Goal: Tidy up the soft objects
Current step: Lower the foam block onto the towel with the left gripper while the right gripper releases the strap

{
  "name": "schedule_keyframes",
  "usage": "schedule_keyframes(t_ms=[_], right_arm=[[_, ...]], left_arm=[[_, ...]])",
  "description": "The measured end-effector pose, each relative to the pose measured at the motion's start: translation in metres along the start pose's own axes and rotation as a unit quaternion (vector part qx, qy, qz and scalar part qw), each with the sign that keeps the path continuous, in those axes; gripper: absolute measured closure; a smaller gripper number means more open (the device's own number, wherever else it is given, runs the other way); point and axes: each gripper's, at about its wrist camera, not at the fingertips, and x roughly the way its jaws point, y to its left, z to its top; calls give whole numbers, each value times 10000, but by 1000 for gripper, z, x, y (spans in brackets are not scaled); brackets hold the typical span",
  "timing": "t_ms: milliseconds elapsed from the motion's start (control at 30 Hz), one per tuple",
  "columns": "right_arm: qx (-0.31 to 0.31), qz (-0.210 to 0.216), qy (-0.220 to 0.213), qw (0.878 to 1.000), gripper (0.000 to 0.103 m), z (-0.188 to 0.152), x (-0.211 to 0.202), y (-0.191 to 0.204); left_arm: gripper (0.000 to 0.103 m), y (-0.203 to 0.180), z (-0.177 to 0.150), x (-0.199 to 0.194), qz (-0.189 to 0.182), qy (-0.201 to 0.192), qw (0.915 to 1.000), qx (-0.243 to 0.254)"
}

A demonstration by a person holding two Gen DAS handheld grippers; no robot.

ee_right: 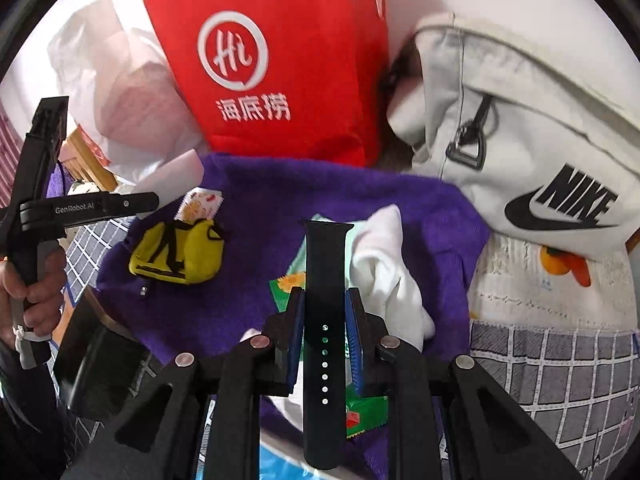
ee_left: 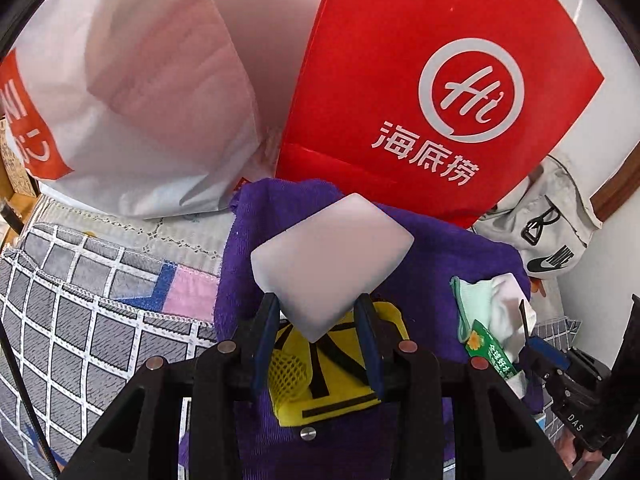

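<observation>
In the left wrist view, my left gripper (ee_left: 320, 312) is shut on a pale white soft block (ee_left: 332, 252), which sticks out past the blue pads. Under it lie a purple towel (ee_left: 440, 264) and a small yellow bag (ee_left: 320, 376). My right gripper (ee_right: 325, 300) is shut on a black watch strap (ee_right: 324, 264) that runs lengthwise between its fingers, above the purple towel (ee_right: 280, 200). On the towel beside it lie a white cloth (ee_right: 384, 268), green packets (ee_right: 364, 412) and the yellow bag (ee_right: 180, 256).
A red shopping bag (ee_left: 420, 80) stands behind the towel, with a white plastic bag (ee_left: 140, 100) to its left. A white Nike bag (ee_right: 520, 140) leans at the right. A grey checked bedsheet (ee_left: 80, 300) covers the surface. A person's hand (ee_right: 36, 280) holds the left gripper's handle.
</observation>
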Motion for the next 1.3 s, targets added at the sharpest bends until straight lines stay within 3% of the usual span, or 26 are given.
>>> schedule_keyframes(t_ms=[500, 633, 733, 800, 1300], right_arm=[[382, 94, 199, 9990, 82, -2, 19, -11], [412, 77, 182, 9990, 82, -1, 17, -10], [494, 100, 75, 9987, 68, 0, 10, -8], [535, 134, -62, 9985, 49, 2, 1, -5], [403, 138, -577, 9974, 41, -24, -79, 38]], left_arm=[[64, -2, 1, 15, 6, 277, 9996, 28], [55, -6, 1, 18, -12, 374, 9993, 54], [47, -8, -1, 12, 88, 348, 9993, 110], [46, -8, -3, 5, 121, 332, 9993, 117], [46, -17, -44, -87, 246, -209, 9989, 337]])
